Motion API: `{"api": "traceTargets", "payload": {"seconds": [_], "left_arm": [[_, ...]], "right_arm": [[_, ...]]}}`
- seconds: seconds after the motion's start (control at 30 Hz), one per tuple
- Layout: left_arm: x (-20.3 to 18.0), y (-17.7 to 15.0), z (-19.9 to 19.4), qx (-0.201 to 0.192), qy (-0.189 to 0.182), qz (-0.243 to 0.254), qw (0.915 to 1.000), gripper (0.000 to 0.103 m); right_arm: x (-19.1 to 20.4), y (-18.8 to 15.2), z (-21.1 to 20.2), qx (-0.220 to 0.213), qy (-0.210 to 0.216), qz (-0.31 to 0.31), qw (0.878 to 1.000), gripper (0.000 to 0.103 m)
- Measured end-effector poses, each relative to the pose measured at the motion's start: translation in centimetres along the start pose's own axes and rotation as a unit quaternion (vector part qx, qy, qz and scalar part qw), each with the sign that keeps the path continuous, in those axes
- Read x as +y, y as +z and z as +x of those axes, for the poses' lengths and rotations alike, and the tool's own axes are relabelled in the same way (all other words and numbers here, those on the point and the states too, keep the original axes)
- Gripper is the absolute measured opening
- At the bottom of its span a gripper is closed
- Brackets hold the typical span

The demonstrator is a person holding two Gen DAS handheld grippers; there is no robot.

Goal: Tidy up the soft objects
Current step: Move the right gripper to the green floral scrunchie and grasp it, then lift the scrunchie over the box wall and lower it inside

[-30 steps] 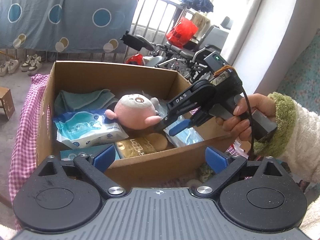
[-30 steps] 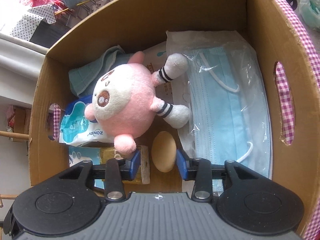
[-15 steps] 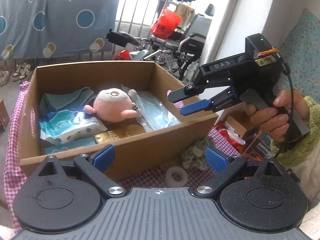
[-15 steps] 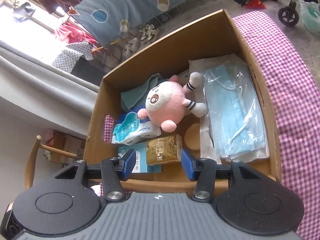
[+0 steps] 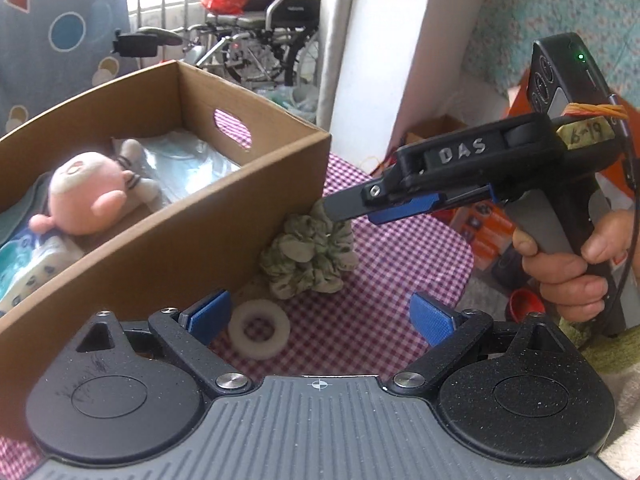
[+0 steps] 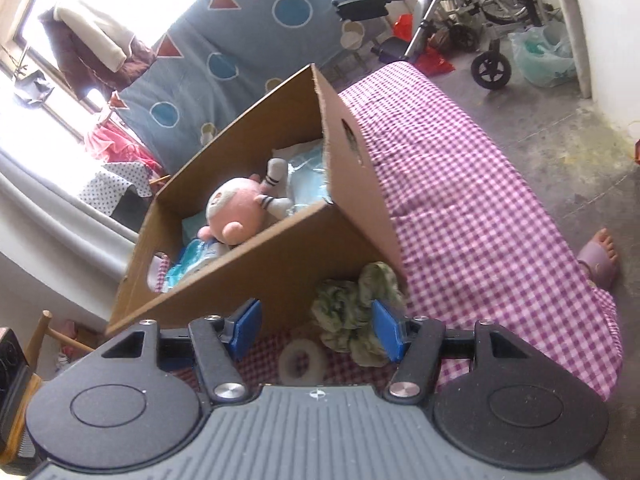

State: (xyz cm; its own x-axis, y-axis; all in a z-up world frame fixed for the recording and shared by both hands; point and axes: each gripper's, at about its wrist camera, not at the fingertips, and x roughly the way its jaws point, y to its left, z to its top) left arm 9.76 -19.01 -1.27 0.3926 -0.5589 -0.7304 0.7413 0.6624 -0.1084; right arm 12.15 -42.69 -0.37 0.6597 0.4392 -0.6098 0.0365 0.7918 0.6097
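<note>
An open cardboard box (image 5: 168, 240) (image 6: 280, 272) stands on the checked table and holds a pink plush toy (image 5: 92, 192) (image 6: 236, 212), a pack of blue masks (image 5: 188, 164) and a wipes pack (image 6: 192, 256). A green scrunchie (image 5: 308, 260) (image 6: 352, 312) and a white soft ring (image 5: 259, 330) (image 6: 301, 360) lie on the cloth outside the box's near wall. My left gripper (image 5: 320, 320) is open and empty, low over the ring. My right gripper (image 6: 316, 330) (image 5: 360, 208) hovers over the scrunchie with its jaws opening and nothing gripped.
The pink-checked tablecloth (image 6: 460, 200) ends at a rounded edge on the right, with grey floor beyond. A foot in a slipper (image 6: 600, 258) stands beside the table. A wheelchair (image 5: 264, 40) and a patterned blue sheet (image 6: 240, 48) are behind the box. Orange boxes (image 5: 484, 232) sit low on the right.
Both grippers drew back from the box to its near outer side. The right gripper left the box interior and spread its jaws wider. The scrunchie and ring came fully into view.
</note>
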Motion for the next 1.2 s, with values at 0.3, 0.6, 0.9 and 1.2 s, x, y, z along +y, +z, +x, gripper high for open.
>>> {"api": "traceTargets", "payload": {"seconds": [0.3,0.6,0.9,1.2], "left_arm": [[-0.8,1.1,5.8,0.045,0.015,0.022,0.9986,0.08],[-0.8,1.3,8.1,0.057,0.029,0.015,0.9979,0.078],[-0.5,1.0,5.5,0.035,0.002,0.014,0.9993,0.078],[0.0,0.2,-1.6,-0.027,-0.03,0.008,0.9992,0.078]], "right_arm": [[-3.4,-0.7,3.5,0.002,-0.039,-0.018,0.999,0.063],[-4.8,-1.3,5.3,0.015,0.015,-0.013,1.0,0.04],[-2.8,-2.3,3.7,0.019,0.063,-0.027,0.997,0.022],[2.5,-3.3,-0.7,0.005,0.077,-0.064,0.995,0.022]]}}
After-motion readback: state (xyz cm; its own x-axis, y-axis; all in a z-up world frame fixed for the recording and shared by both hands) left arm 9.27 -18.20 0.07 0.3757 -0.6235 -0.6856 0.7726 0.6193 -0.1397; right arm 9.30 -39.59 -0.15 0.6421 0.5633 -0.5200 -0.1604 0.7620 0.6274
